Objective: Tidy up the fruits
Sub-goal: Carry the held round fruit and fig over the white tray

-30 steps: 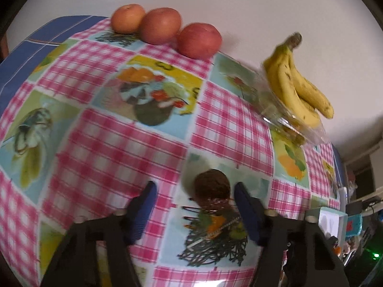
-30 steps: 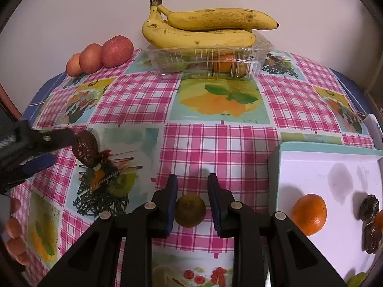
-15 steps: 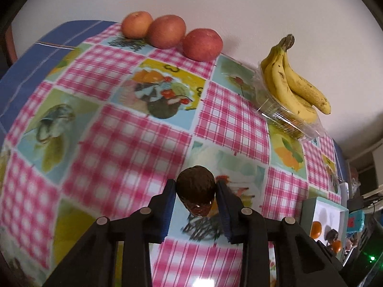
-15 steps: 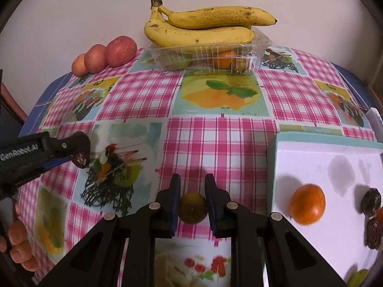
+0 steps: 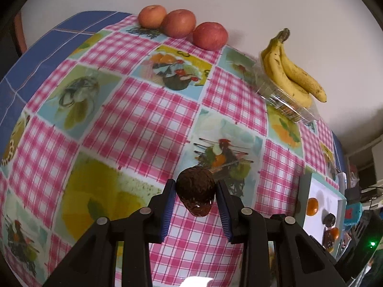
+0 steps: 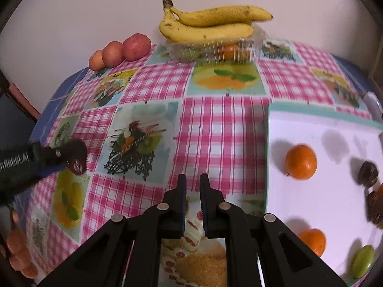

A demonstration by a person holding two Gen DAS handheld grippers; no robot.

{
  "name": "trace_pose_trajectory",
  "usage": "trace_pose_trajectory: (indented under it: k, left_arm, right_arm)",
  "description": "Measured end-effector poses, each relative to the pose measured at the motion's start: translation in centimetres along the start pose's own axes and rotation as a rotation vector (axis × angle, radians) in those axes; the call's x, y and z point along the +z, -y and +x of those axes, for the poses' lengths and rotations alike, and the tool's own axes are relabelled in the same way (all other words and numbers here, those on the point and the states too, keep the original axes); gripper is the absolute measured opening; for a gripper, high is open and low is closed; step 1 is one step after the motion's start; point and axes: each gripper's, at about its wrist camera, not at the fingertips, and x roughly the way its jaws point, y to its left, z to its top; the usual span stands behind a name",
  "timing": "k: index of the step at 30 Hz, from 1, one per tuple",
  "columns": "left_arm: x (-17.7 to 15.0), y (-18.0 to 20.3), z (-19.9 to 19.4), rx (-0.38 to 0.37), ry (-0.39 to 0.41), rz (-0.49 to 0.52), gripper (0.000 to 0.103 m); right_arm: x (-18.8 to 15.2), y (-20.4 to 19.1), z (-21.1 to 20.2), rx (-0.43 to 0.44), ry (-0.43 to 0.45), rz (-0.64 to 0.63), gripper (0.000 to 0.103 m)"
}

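My left gripper (image 5: 195, 191) is shut on a dark brown wrinkled fruit (image 5: 195, 195) and holds it clear of the checked tablecloth (image 5: 134, 129). The right wrist view shows the same gripper (image 6: 71, 157) and fruit (image 6: 77, 161) at the far left. My right gripper (image 6: 192, 189) is shut, with only a thin slit between its pads and no fruit showing there. Just to its right lies a white tray with a teal rim (image 6: 323, 203). On the tray are two oranges (image 6: 301, 162), dark fruits (image 6: 368, 174) and a green fruit (image 6: 362, 260).
Three apples (image 5: 210, 35) line the far edge by the wall. Bananas (image 6: 208, 26) rest on a clear plastic box (image 6: 215, 49) holding more fruit. A person's fingers (image 6: 19, 258) show at the lower left. The tray (image 5: 320, 205) is at the left view's lower right.
My left gripper closed on the dark fruit and lifted it off the cloth. The small greenish fruit seen between the right pads earlier no longer shows there; the right gripper rose a little.
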Motion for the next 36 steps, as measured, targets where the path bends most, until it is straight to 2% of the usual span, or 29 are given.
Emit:
trace_pose_trajectory:
  k: [4,5,6,7,18,23,27,31,34,36]
  left_arm:
    - [-0.2,-1.1,-0.3,0.005,-0.001,-0.028,0.036]
    - [-0.2,-1.4,-0.4,0.004,-0.003,-0.036,0.036]
    - [-0.3,-1.8,-0.5,0.000,-0.005,-0.049,0.036]
    - [-0.2,-2.2,-0.6,-0.002,-0.004,-0.059,0.036]
    - [-0.9,-5.6,-2.1,0.018,0.005,-0.133,0.036]
    - [-1.2,-6.8,-2.1,0.027,-0.004,-0.166,0.036]
    - [-1.2,-5.8,-2.1,0.021,-0.006,-0.137,0.036]
    - [-1.3,-4.0,-2.6,0.002,0.003,-0.098,0.036]
    - [-1.8,-1.1,-2.9,-0.035,0.006,-0.035,0.036]
    - [-2.5,1.6,-2.8,-0.079,-0.005,0.019,0.036]
  right_arm:
    - [-0.5,0.4,-0.1,0.045,-0.011,0.037,0.015]
    - [-0.5,0.5,-0.1,0.058,-0.011,0.048,0.018]
    - [-0.6,0.5,-0.1,0.075,-0.014,0.061,0.027]
    - [-0.6,0.4,0.1,0.089,-0.018,0.070,0.031]
    - [-2.3,-3.6,0.8,0.235,-0.133,0.013,0.031]
    - [-3.5,-5.7,1.7,0.171,-0.197,-0.067,0.031]
    - [-3.9,-6.1,1.3,0.116,-0.177,-0.112,0.027]
    - [-3.7,-5.3,0.6,0.134,-0.161,-0.093,0.027]
    - [-2.6,-3.0,-2.3,0.171,-0.085,-0.024,0.027]
    - [-1.7,-0.5,-5.1,0.110,0.003,0.011,0.027]
